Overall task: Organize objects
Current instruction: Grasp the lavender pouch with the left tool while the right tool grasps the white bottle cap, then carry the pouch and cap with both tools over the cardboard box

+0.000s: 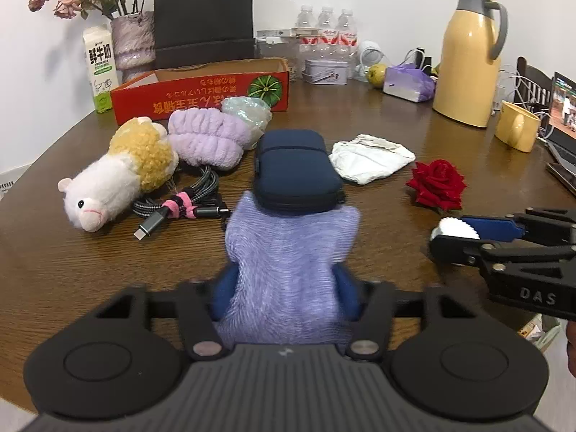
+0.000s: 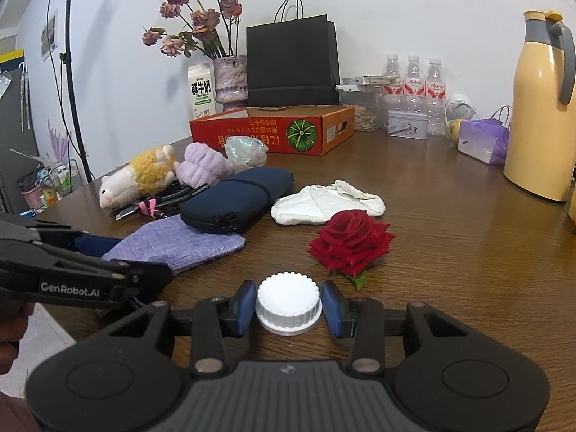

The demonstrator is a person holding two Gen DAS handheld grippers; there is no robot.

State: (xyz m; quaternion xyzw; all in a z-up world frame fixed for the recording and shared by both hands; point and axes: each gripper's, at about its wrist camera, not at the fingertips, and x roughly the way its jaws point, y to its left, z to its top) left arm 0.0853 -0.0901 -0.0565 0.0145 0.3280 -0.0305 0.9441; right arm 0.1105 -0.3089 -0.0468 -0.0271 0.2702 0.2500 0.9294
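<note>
Gripping the lilac knitted cloth (image 1: 288, 270) with your left gripper (image 1: 286, 288) — its far end is pinned under the navy zip pouch (image 1: 297, 169) on the tabletop (image 1: 108, 259) — you must slide it free. Your right gripper (image 2: 289, 306) holds the white ribbed cap (image 2: 288, 302).

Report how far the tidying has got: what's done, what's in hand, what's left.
Done: nothing shows inside the red cardboard box from here. In hand: the left hand-held gripper is shut on the purple knitted cloth, still pinned under the navy pouch; the right hand-held gripper is shut on the white ribbed cap. Left on the table: plush toy, cable bundle, rose, white cloth.
</note>
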